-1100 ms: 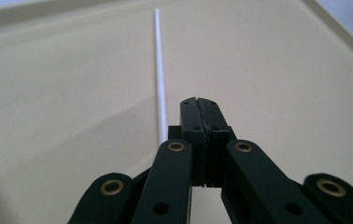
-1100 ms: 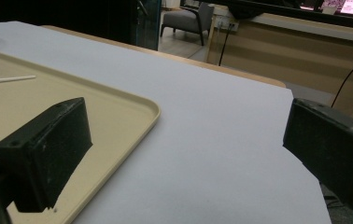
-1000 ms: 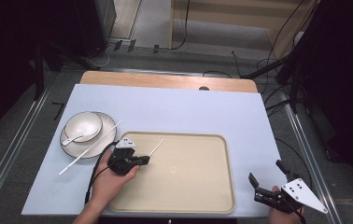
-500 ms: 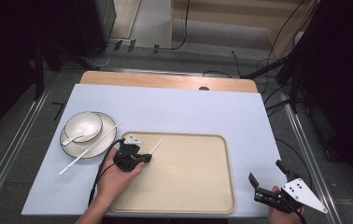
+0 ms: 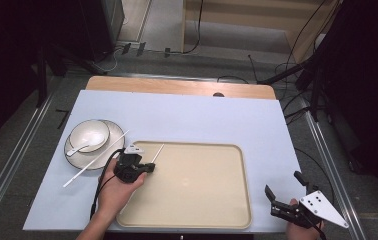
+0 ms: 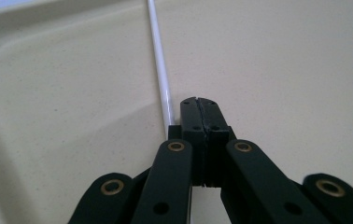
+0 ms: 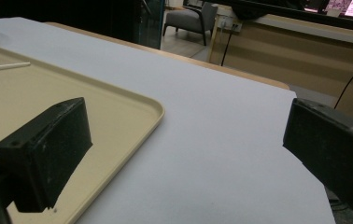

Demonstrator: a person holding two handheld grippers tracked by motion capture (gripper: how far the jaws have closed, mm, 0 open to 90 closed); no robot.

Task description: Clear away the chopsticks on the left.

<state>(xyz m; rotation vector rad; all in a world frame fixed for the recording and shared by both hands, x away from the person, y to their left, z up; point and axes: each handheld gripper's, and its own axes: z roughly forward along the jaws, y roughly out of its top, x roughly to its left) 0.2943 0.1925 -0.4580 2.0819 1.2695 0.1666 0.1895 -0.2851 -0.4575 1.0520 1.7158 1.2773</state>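
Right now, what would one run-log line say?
left gripper: shut on chopstick, over tray | right gripper: open, idle | second chopstick: on table, across plate

A pale lilac-blue cover (image 5: 192, 120) is seen across the table, with a strip of light wood (image 5: 177, 86) exposed along its top edge. In the lower centre a cream tray (image 5: 202, 190) is found — faintly speckled in the left gripper view. At the left a white bowl (image 5: 89, 136) is set on a white plate (image 5: 108, 126) edged with a thin dark rim, and a white spoon (image 5: 79, 148) lies in it. Two white chopsticks (image 5: 94, 159) (image 6: 160, 70) are seen. The left gripper (image 6: 198, 105) is black with brass-coloured rivets — the right gripper (image 5: 283, 192) black with a grey plate (image 5: 322, 207).
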